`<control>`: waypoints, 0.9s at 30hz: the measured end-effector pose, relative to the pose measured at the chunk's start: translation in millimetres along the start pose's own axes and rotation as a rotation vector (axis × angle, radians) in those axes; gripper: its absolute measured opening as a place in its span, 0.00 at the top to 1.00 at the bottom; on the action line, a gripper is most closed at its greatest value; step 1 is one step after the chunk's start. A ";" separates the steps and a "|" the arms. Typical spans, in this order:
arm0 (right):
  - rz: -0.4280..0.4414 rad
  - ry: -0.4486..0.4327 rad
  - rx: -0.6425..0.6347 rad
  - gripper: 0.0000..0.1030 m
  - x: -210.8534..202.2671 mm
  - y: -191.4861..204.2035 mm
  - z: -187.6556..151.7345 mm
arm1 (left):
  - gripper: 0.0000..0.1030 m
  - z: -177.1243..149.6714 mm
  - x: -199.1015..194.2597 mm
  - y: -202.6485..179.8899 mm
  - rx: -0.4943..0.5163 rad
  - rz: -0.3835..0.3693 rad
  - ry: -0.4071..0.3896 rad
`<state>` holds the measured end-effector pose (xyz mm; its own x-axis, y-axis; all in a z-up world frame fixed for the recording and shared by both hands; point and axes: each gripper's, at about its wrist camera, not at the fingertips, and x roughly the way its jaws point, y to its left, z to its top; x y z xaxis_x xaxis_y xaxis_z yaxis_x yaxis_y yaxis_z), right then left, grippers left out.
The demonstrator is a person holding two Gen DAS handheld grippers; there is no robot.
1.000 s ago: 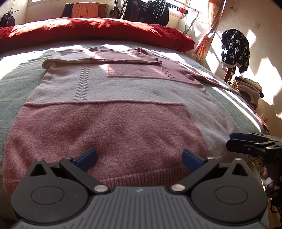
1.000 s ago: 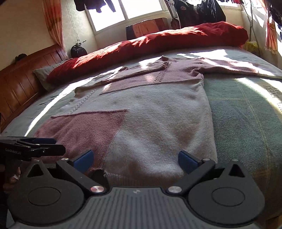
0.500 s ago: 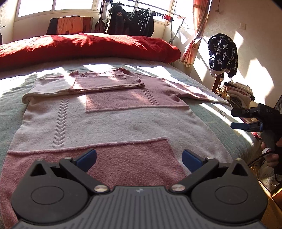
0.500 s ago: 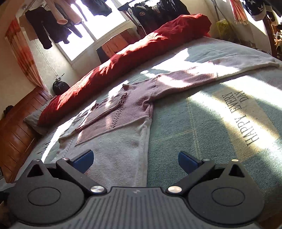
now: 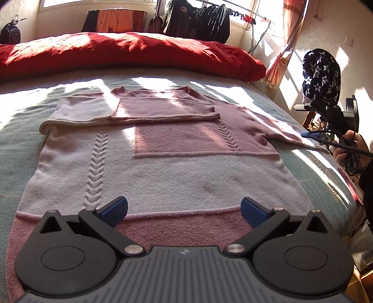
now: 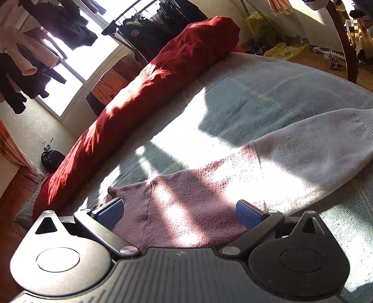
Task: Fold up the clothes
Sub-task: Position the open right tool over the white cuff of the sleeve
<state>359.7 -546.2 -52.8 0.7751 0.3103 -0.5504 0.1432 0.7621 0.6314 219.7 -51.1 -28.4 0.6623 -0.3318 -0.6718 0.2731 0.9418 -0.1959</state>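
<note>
While sunlight is falling in bars across the bed (image 5: 14, 149), a pink and pale grey sweater (image 5: 163, 172) is lying flat on the green-grey cover, its hem nearest the left camera and its neck toward a red duvet (image 5: 130, 53) bunched along the far edge. One sleeve is lying folded across the chest (image 5: 130, 109); the other sleeve (image 6: 291, 151) is stretching out sideways toward the right edge of the bed. The left gripper (image 5: 184, 209) is hovering over the lower body of the sweater, near the hem, with its blue-tipped fingers (image 5: 115, 208) spread wide and holding nothing. The right gripper (image 6: 179, 213) is sitting low over the outstretched sleeve near the shoulder, its fingers (image 6: 109, 213) also spread wide, with the knit lying between them but not pinched. From the left view, a hand (image 5: 349, 149) is gripping the right gripper's handle at the bed's right side. Dark clothes (image 5: 198, 21) are hanging at the window beyond the duvet, and a star-patterned garment (image 5: 321, 72) is draped on a chair by the wall.
</note>
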 end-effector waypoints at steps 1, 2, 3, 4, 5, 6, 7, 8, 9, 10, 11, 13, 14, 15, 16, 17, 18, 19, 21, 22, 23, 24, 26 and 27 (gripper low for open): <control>-0.006 0.021 -0.002 0.00 7.8 -2.7 2.7 | 0.01 0.8 3.9 0.1 -0.002 0.004 0.007; -0.007 0.037 -0.005 0.00 13.1 -5.5 4.1 | 0.01 1.4 7.8 0.2 -0.003 0.007 0.014; -0.017 0.050 -0.009 0.00 16.7 -8.8 4.9 | 0.01 1.5 11.6 0.4 -0.006 0.005 0.022; -0.027 0.063 -0.013 0.00 20.2 -12.2 5.7 | 0.01 1.4 14.9 0.2 -0.008 0.005 0.032; -0.036 0.073 -0.017 0.00 21.9 -15.9 6.5 | 0.01 1.3 18.1 0.0 -0.010 0.004 0.042; -0.041 0.073 -0.022 0.00 18.7 -20.8 7.1 | 0.01 0.8 20.6 -0.9 -0.006 0.004 0.049; -0.048 0.068 -0.028 0.00 14.6 -25.4 7.7 | 0.01 0.5 22.1 -1.0 -0.003 0.003 0.053; -0.069 0.049 -0.030 0.00 7.9 -29.8 9.1 | 0.01 0.1 23.7 -1.1 0.000 0.003 0.056; -0.108 0.029 -0.027 0.00 1.2 -36.2 12.0 | 0.01 -0.2 25.3 -1.0 0.002 0.002 0.060; -0.147 0.010 -0.023 0.00 -5.5 -42.6 14.9 | 0.01 -0.5 27.3 0.0 -0.003 0.003 0.065; -0.181 -0.005 -0.013 0.00 -11.5 -49.5 18.2 | 0.01 -0.7 29.3 0.8 -0.007 0.008 0.069; -0.202 -0.011 0.029 0.00 -17.0 -59.4 26.2 | 0.01 -0.8 32.9 1.9 -0.013 0.017 0.075; -0.205 -0.017 0.044 0.00 -18.9 -60.5 29.9 | 0.01 -0.5 33.6 1.4 -0.013 0.016 0.074; -0.196 -0.025 0.045 0.00 -19.3 -55.3 32.5 | 0.01 -0.1 34.2 0.9 -0.013 0.015 0.073; -0.156 -0.021 0.034 0.00 -16.7 -47.9 32.9 | 0.01 0.3 34.9 0.4 -0.013 0.014 0.073; -0.115 -0.017 0.022 0.00 -14.1 -40.4 33.3 | 0.01 0.6 35.6 -0.3 -0.013 0.015 0.074; -0.073 -0.001 0.011 0.00 -9.5 -32.7 32.8 | 0.01 1.1 36.1 -1.0 -0.010 0.016 0.075; -0.031 0.043 0.001 0.00 0.5 -24.5 29.6 | 0.01 1.5 36.6 -1.5 -0.005 0.016 0.077; 0.055 0.130 -0.020 0.00 20.6 -7.9 23.2 | 0.01 2.0 37.3 -1.7 -0.003 0.018 0.079; 0.078 0.163 -0.035 0.00 29.5 -1.6 20.4 | 0.01 2.3 37.9 -0.9 -0.006 0.018 0.079; 0.051 0.166 -0.061 0.00 35.1 -0.4 18.7 | 0.01 2.6 38.5 -0.2 -0.009 0.018 0.080; 0.023 0.169 -0.088 0.00 40.8 0.8 17.0 | 0.01 2.9 39.1 0.6 -0.012 0.019 0.080; -0.021 0.145 -0.099 0.00 43.1 -6.7 18.6 | 0.01 3.0 40.2 1.9 -0.012 0.024 0.082; -0.048 0.120 -0.090 0.00 40.2 -12.6 21.1 | 0.01 2.8 40.8 2.3 -0.011 0.024 0.082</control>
<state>402.1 -555.3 -71.4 0.6890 0.3336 -0.6434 0.1182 0.8241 0.5540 249.3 -62.6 -54.2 0.6089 -0.3039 -0.7328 0.2499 0.9502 -0.1864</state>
